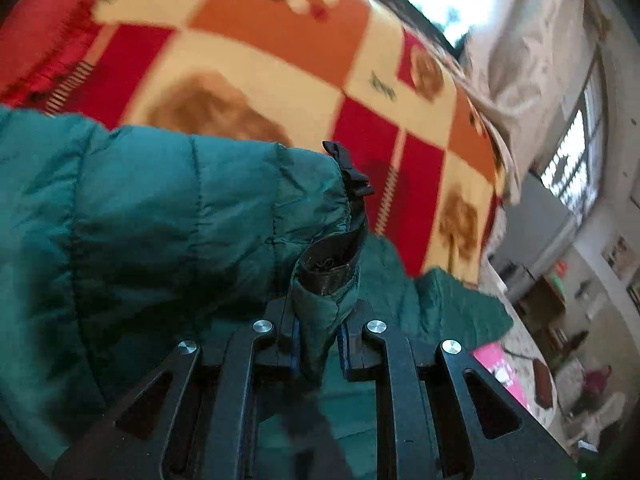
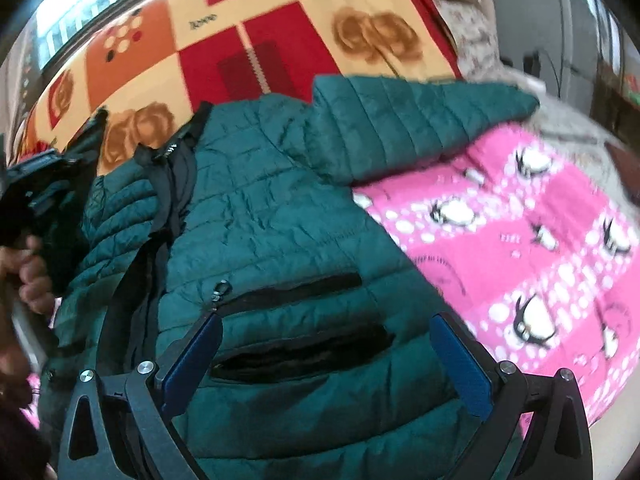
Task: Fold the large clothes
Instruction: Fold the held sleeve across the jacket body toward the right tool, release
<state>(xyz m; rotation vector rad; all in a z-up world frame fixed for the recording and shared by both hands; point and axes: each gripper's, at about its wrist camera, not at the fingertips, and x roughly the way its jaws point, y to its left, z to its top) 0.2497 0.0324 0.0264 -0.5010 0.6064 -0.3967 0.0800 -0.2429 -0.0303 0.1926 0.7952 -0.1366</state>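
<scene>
The jacket point(image 2: 280, 216), a green quilted puffer, lies front-up on the bed point(image 2: 280, 12), partly on the checked rose blanket point(image 2: 248, 24) and partly on the pink penguin blanket point(image 2: 540, 240) that sits to the jacket's right in the right wrist view. Its dark zipper placket point(image 2: 168, 184) runs up the jacket's left part in that view, and two dark pocket slits show on the panel nearest the right gripper.

The left gripper point(image 1: 318, 344) has its fingers narrow, pinched on the cuff point(image 1: 328, 276) of one sleeve point(image 1: 180, 216), with the dark cuff lining showing just above the fingers. The sleeve hangs lifted off the bed, above the jacket body point(image 1: 440, 300) seen beyond it. In the right wrist view the left gripper point(image 2: 40, 184) appears at the jacket's far left edge, held in a hand point(image 2: 30, 272).

The right gripper point(image 2: 326, 364) hovers low over the jacket's lower front, its blue-padded fingers point(image 2: 192, 364) spread wide and holding nothing; whether they touch the fabric I cannot tell.

The other sleeve point(image 2: 420, 120) lies stretched out from the jacket towards the upper right, not yet folded in.

My reading: the fold is at an early stage. One sleeve is being brought across the body; the second sleeve and the folding of the body itself remain to be done.
</scene>
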